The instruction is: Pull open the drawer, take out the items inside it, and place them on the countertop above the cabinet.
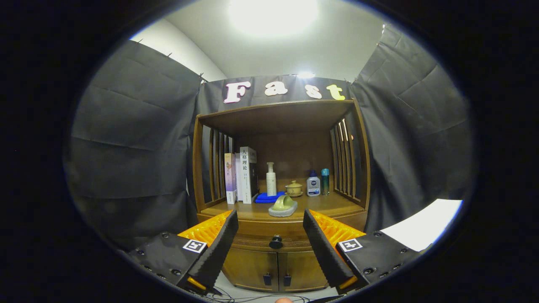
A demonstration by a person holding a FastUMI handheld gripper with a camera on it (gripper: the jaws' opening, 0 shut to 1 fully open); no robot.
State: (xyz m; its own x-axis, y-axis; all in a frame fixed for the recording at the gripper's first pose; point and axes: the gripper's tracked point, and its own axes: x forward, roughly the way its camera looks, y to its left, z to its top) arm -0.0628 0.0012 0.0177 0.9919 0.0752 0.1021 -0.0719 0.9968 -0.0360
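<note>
Wooden drawer [276, 237] shut; hand-held gripper [270, 223] spread, apart.

Drawer [276, 243]: brown wood, closed, black round knob [276, 242] centred; directly below countertop [320, 204], at 12 o'clock ahead of parted fingers [221, 244].

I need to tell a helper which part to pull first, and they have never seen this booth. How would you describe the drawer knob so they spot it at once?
Start at the wooden cabinet with the open shelf of books and bottles. Just under the countertop's front edge runs the shut drawer. The drawer knob is the single round dark knob at its centre, seen between the open gripper fingers, unlike the two small flat pulls on the doors below.
</note>
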